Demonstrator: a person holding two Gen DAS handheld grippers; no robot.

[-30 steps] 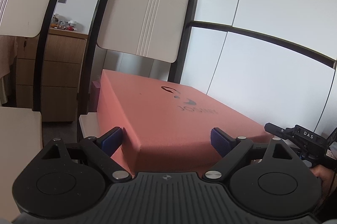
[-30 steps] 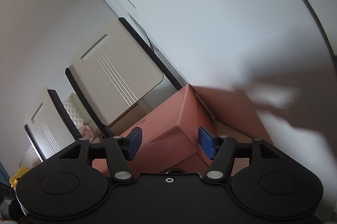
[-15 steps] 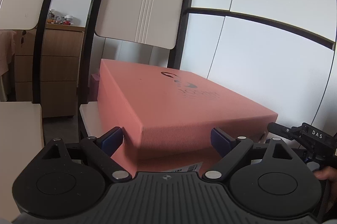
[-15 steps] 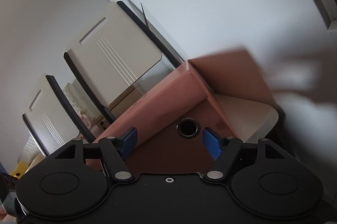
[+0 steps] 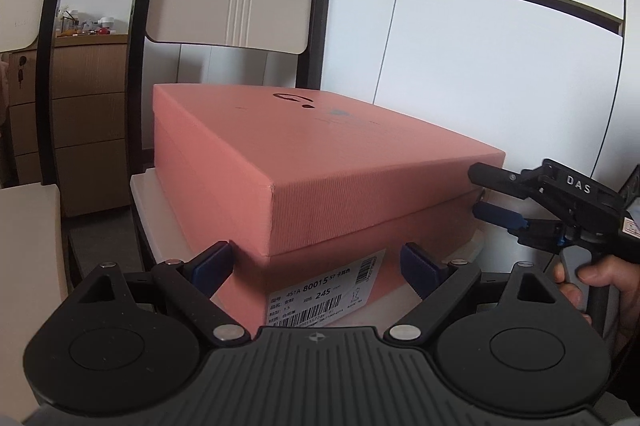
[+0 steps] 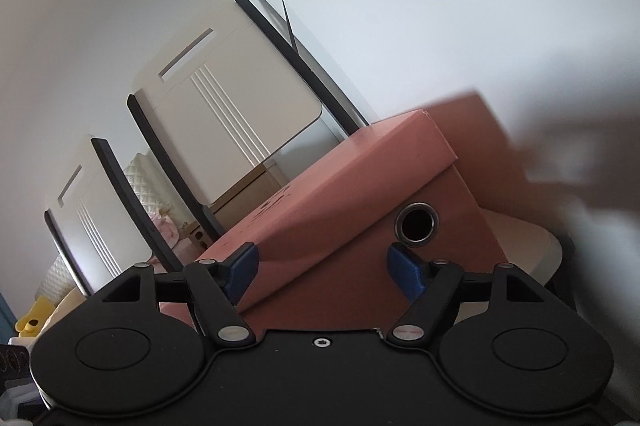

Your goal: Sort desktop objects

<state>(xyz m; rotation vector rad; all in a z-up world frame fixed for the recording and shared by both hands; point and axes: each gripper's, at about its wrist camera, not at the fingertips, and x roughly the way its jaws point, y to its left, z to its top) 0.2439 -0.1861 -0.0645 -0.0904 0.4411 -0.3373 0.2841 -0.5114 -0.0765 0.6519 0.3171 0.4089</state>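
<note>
Pink shoebox [image 5: 312,162] with lid [image 5: 340,150] on, resting on a pale chair seat [image 5: 160,222].

Salmon-pink ribbed cardboard, rectangular, lid closed over the base and overhanging it slightly. Dark logo printed on the lid top near the far edge. White barcode label [image 5: 324,296] with printed numbers stuck on the near end of the base. Round metal-rimmed hole [image 6: 416,224] in the opposite end wall. Sits flat, turned corner-on, close to the white wall behind.
</note>
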